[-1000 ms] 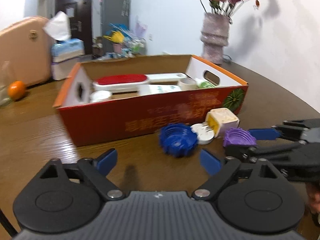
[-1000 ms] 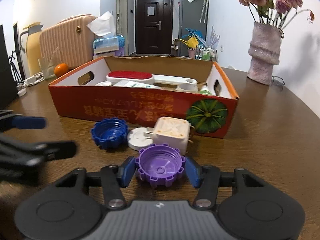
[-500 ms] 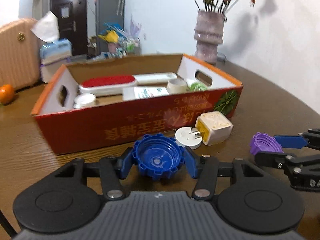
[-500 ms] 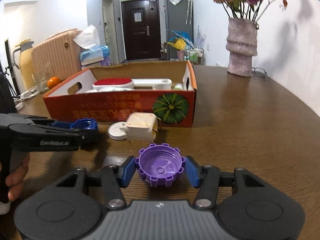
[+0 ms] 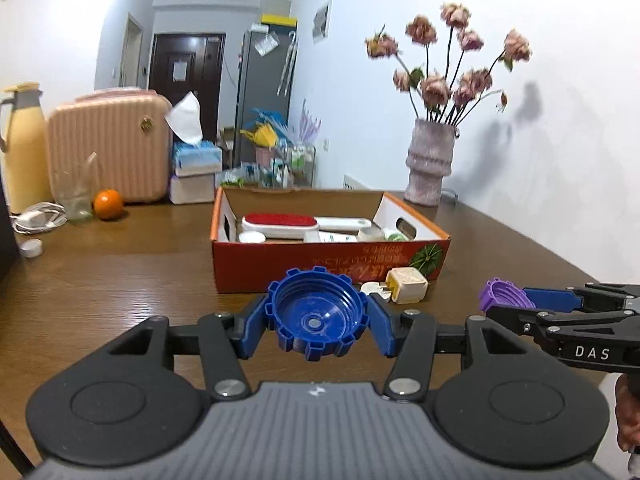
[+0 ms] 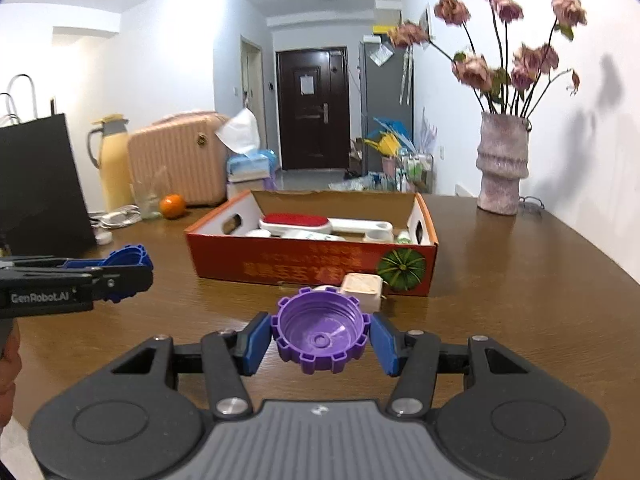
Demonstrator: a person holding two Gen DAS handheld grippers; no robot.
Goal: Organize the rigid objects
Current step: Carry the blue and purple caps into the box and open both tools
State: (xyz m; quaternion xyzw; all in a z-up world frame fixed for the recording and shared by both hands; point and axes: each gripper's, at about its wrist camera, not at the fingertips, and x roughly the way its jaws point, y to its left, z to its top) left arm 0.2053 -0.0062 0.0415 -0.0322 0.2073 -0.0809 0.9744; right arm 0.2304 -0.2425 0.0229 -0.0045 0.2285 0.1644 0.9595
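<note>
- The left gripper [image 5: 317,322] has its 2 blue pads pressed on the sides of a blue toothed cap [image 5: 317,316], open side up, held clear above the desk [image 5: 120,280].
- The right gripper [image 6: 318,338] grips a purple toothed cap [image 6: 319,330] the same way, hollow side up, also lifted off the wood.
- In the left wrist view the right gripper comes in from the right edge with the purple cap at its tip; in the right wrist view the left gripper comes in from the left edge with the blue cap at its tip. The 2 grippers are side by side and apart.
- Past the caps, a cream square plug adapter [image 5: 408,285] lies on the desk, touching a white round disc [image 5: 372,289], both just in front of the box.
- The orange cardboard box [image 6: 312,266] sits near the middle of the desk, open at the top; inside lie a red-and-white brush [image 6: 296,222], a white tube and a few small white pieces.
- Toward the desk's far left edge are an orange [image 5: 108,204], a clear glass [image 5: 76,196] and a coiled white cable [image 5: 38,218].
- At the far right corner stands a pink vase [image 6: 502,168] of dried flowers, close to the wall.
</note>
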